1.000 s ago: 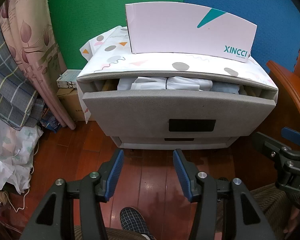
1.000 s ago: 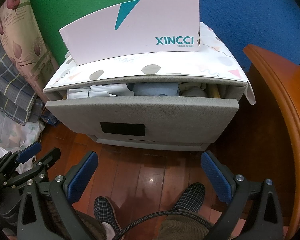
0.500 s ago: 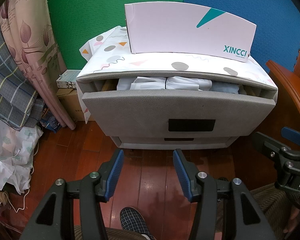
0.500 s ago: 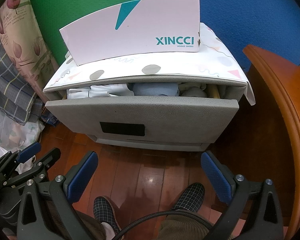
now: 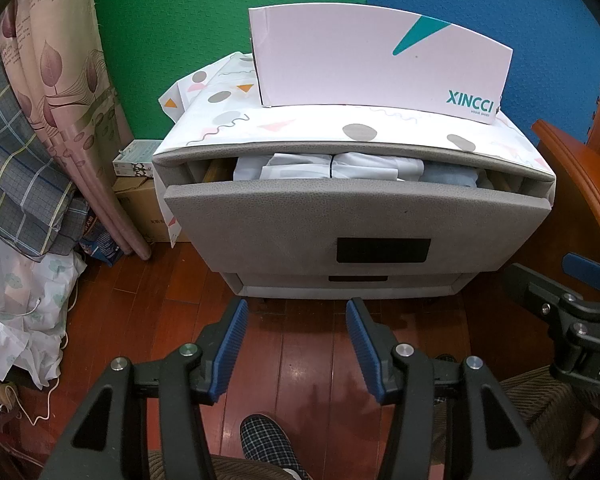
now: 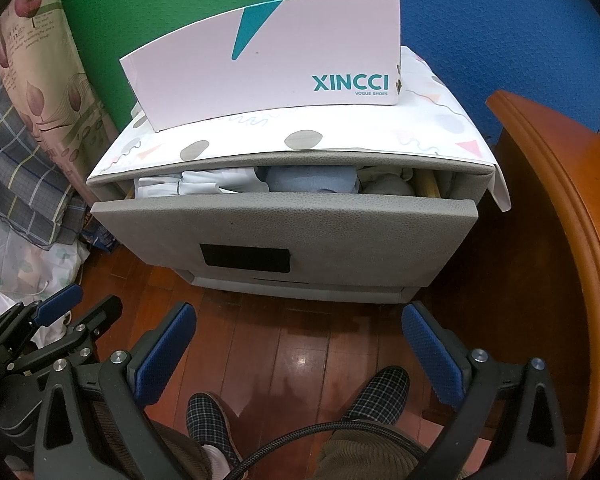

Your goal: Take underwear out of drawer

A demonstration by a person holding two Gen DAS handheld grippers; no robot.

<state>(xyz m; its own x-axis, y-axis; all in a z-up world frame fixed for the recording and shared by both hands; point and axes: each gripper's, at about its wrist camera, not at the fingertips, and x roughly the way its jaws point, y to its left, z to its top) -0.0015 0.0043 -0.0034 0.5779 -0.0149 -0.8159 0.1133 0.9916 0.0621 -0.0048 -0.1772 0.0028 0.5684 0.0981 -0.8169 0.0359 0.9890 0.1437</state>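
A small grey cabinet is stood on a reddish wooden floor against green and blue foam wall mats. Its top is covered by a white patterned sheet, on which a white shoe box marked XINCCI is set, toward the back. The cabinet's upper drawer is pulled partly out, and folded white and pale blue garments are seen lying inside it. To the left of the cabinet, a cardboard box is placed on the floor.

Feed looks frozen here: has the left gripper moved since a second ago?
No. The left gripper sits at the same spot below the grey drawer front, jaws equally apart and empty.
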